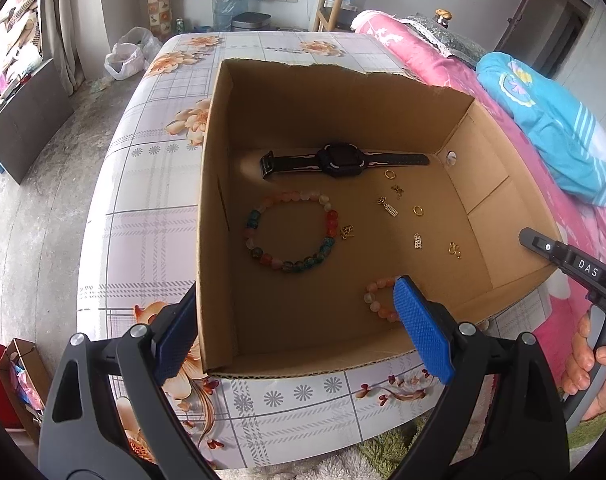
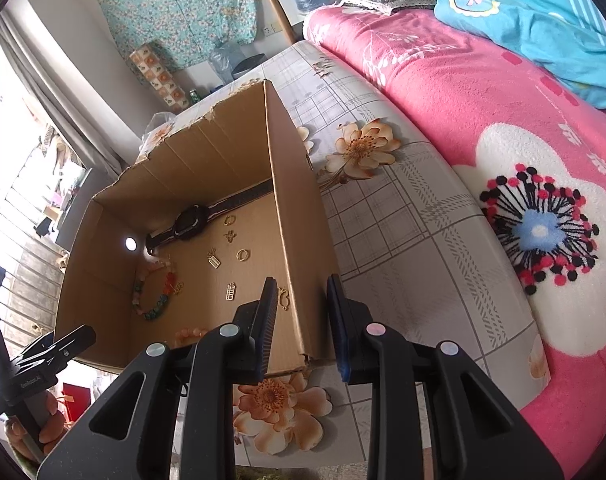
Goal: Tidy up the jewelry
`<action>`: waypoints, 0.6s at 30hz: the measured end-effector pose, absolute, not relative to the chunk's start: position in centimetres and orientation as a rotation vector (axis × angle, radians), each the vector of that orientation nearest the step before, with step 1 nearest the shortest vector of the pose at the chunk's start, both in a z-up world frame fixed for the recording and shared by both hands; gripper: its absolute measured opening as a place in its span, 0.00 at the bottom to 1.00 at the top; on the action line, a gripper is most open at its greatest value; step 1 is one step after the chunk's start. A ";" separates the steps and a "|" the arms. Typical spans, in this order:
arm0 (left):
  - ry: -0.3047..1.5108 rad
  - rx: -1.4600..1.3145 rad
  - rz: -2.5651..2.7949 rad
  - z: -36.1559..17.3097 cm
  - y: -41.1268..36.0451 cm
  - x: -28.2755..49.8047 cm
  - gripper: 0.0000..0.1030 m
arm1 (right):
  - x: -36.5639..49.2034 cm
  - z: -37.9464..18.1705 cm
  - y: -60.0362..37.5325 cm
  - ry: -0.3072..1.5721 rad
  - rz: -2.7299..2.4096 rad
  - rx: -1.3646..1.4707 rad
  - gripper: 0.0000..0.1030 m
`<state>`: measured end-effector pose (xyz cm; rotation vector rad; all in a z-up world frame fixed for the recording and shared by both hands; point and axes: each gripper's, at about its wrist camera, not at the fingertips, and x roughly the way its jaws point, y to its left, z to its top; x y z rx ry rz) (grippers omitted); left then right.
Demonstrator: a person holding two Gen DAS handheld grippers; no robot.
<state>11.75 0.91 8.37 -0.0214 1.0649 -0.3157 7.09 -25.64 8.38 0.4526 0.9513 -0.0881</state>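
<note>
Open cardboard box [image 1: 335,100] on the flowered surface [image 1: 155,208], just beside a bed with a pink blanket [image 2: 483,92].

Inside, on the box floor:
- Against the far wall, a black watch [image 1: 341,159] lying flat with its strap stretched out.
- Nearer, a bracelet of mixed coloured beads [image 1: 331,216] lying in a full ring.
- Touching its right side, a small gold clasp [image 1: 347,233].
- Near the front wall, a second bracelet of pink beads [image 1: 377,286], partly hidden behind a blue pad.
- To the right of the watch and the bracelets, loose gold pieces well apart from each other: two small rings [image 1: 389,174] and several charms [image 1: 418,240].

Left claw [image 1: 299,332]: jaws wide apart, astride the box's near left corner. One finger [image 1: 175,336] outside the left wall and close against it, the other [image 1: 423,328] inside the box over the pink beads. Grips nothing.

Right claw [image 2: 301,304]: jaws narrowly apart, one finger inside the box and one outside, with the right wall between them. Shows a gap at each pad, so no clamp on the cardboard. Held at the handle by a hand [image 1: 587,364], seen from the left wrist view.
</note>
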 end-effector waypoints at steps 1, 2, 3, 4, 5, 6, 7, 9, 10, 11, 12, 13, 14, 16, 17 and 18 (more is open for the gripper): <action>1.054 -0.013 -0.313 8.4 0.9 11.5 0.85 | 7.0 8.3 -25.7 0.947 -0.084 0.456 0.26; 1.027 0.001 -0.307 8.5 0.9 11.1 0.85 | 6.9 8.3 -25.8 0.942 -0.077 0.462 0.27; 0.988 0.030 -0.286 8.8 0.8 10.6 0.85 | 6.8 8.3 -25.7 0.936 -0.077 0.463 0.27; 0.944 0.063 -0.261 9.3 0.9 10.0 0.85 | 6.5 8.5 -25.5 0.925 -0.082 0.452 0.27; 0.898 0.089 -0.241 9.8 0.9 9.3 0.85 | 6.1 8.7 -25.2 0.911 -0.094 0.428 0.30; 0.850 0.104 -0.230 10.4 1.0 8.6 0.86 | 5.6 9.2 -24.8 0.890 -0.113 0.391 0.33; 0.800 0.112 -0.227 11.1 1.1 7.7 0.86 | 5.0 9.8 -24.4 0.863 -0.129 0.357 0.41; 0.715 0.115 -0.227 12.3 1.5 5.9 0.86 | 3.4 11.2 -23.8 0.799 -0.153 0.295 0.50; 0.687 0.113 -0.228 12.9 1.6 5.2 0.88 | 2.6 11.9 -23.5 0.768 -0.167 0.264 0.54; 0.670 0.106 -0.236 13.3 1.8 4.5 0.91 | 1.7 12.6 -23.2 0.741 -0.181 0.236 0.58; 0.663 0.094 -0.249 13.7 1.9 4.0 0.92 | 1.0 13.2 -23.0 0.719 -0.182 0.221 0.59; 0.659 0.081 -0.260 14.0 2.1 3.5 0.92 | 0.3 13.8 -22.8 0.701 -0.171 0.219 0.63; 0.657 0.063 -0.270 14.3 2.2 3.1 0.92 | -0.4 14.2 -22.5 0.690 -0.152 0.227 0.67; 0.673 0.026 -0.284 14.5 2.4 2.5 0.92 | -1.5 14.7 -21.8 0.687 -0.110 0.235 0.74; 0.691 0.010 -0.288 14.5 2.4 2.3 0.92 | -1.9 14.9 -21.2 0.694 -0.095 0.229 0.78; 0.709 -0.004 -0.287 14.3 2.3 2.1 0.92 | -2.3 14.9 -20.5 0.703 -0.087 0.214 0.81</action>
